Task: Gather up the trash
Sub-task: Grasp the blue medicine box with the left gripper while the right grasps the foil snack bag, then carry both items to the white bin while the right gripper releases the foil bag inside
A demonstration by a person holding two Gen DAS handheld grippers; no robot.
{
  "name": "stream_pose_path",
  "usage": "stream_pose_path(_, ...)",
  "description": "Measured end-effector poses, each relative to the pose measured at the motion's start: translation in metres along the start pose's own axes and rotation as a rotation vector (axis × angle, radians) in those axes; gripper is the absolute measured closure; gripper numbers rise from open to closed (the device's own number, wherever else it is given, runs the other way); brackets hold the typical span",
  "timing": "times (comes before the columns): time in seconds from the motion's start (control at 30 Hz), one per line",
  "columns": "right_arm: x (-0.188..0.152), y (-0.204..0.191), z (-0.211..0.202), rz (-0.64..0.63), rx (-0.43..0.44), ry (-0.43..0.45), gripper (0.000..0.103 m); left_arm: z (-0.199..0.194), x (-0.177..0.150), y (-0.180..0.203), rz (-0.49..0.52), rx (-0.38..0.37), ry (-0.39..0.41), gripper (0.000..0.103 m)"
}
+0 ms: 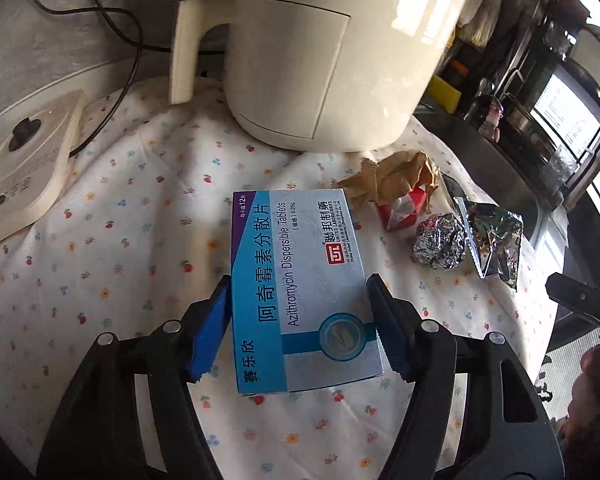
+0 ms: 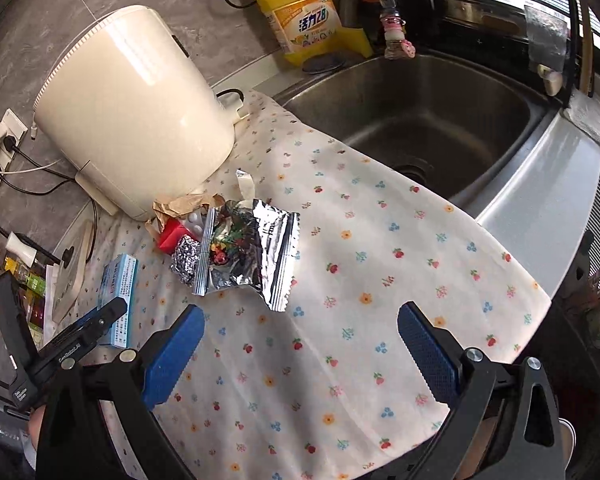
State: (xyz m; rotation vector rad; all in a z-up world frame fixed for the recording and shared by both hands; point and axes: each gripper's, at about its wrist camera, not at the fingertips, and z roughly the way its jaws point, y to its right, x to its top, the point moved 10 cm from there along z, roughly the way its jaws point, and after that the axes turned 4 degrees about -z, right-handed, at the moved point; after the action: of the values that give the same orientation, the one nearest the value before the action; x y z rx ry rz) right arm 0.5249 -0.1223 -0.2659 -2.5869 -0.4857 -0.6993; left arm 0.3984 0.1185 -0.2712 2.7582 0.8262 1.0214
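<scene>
A blue and white medicine box (image 1: 300,264) lies on the floral cloth (image 1: 120,240). My left gripper (image 1: 299,282) is shut on it, its blue pads against the box's two long sides. The same box (image 2: 118,292) shows at the left of the right wrist view. To the right of it sits a trash pile: crumpled brown paper (image 1: 392,176), a small red carton (image 1: 404,210), a foil ball (image 1: 440,244) and a torn foil bag (image 1: 494,236). My right gripper (image 2: 300,352) hangs open over bare cloth, short of the foil bag (image 2: 252,256) and foil ball (image 2: 185,260).
A cream appliance (image 2: 136,108) stands just behind the trash pile. A power strip (image 1: 24,168) with cables lies at the left. A steel sink (image 2: 440,120) lies to the right of the cloth, with a yellow detergent bottle (image 2: 300,12) behind it.
</scene>
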Motion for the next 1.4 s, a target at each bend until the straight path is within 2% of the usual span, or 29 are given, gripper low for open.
stream_pose_path(0.13, 0.011, -0.008, 0.019, -0.002, 0.024, -0.018, 0.008, -0.015, 0.000, -0.023, -0.037, 0.028, 0.025, 0.036)
stream_pose_path(0.17, 0.012, -0.009, 0.024, 0.003, 0.031, -0.026, 0.012, -0.018, -0.001, -0.028, -0.046, 0.033, 0.031, 0.036)
stream_pose_path(0.2, 0.012, -0.009, 0.029, 0.009, 0.042, -0.040, 0.022, -0.021, -0.002, -0.032, -0.053, 0.037, 0.035, 0.036)
stream_pose_path(0.23, 0.010, -0.011, 0.034, 0.015, 0.067, -0.071, 0.065, -0.025, -0.004, -0.035, -0.058, 0.040, 0.040, 0.036)
stream_pose_path(0.27, 0.007, -0.012, 0.039, 0.017, 0.084, -0.107, 0.092, -0.028, -0.005, -0.037, -0.059, 0.042, 0.045, 0.036)
stream_pose_path(0.37, 0.003, -0.015, 0.029, -0.012, 0.089, -0.083, 0.097, -0.033, -0.009, -0.035, -0.060, 0.042, 0.053, 0.036)
stream_pose_path(0.5, -0.007, -0.014, 0.012, -0.024, 0.099, -0.071, 0.097, -0.037, -0.011, -0.025, -0.048, 0.028, 0.065, 0.036)
stream_pose_path(0.7, -0.025, 0.011, -0.026, 0.004, 0.074, -0.037, 0.097, -0.040, -0.014, 0.019, 0.000, -0.025, 0.077, 0.036)
stream_pose_path(0.93, -0.063, 0.067, -0.077, 0.075, 0.010, -0.016, 0.097, -0.036, -0.035, 0.102, 0.112, -0.130, 0.040, 0.036)
stream_pose_path(1.4, -0.154, 0.194, -0.163, 0.290, -0.119, 0.001, 0.097, -0.035, -0.115, 0.274, 0.331, -0.312, -0.069, 0.036)
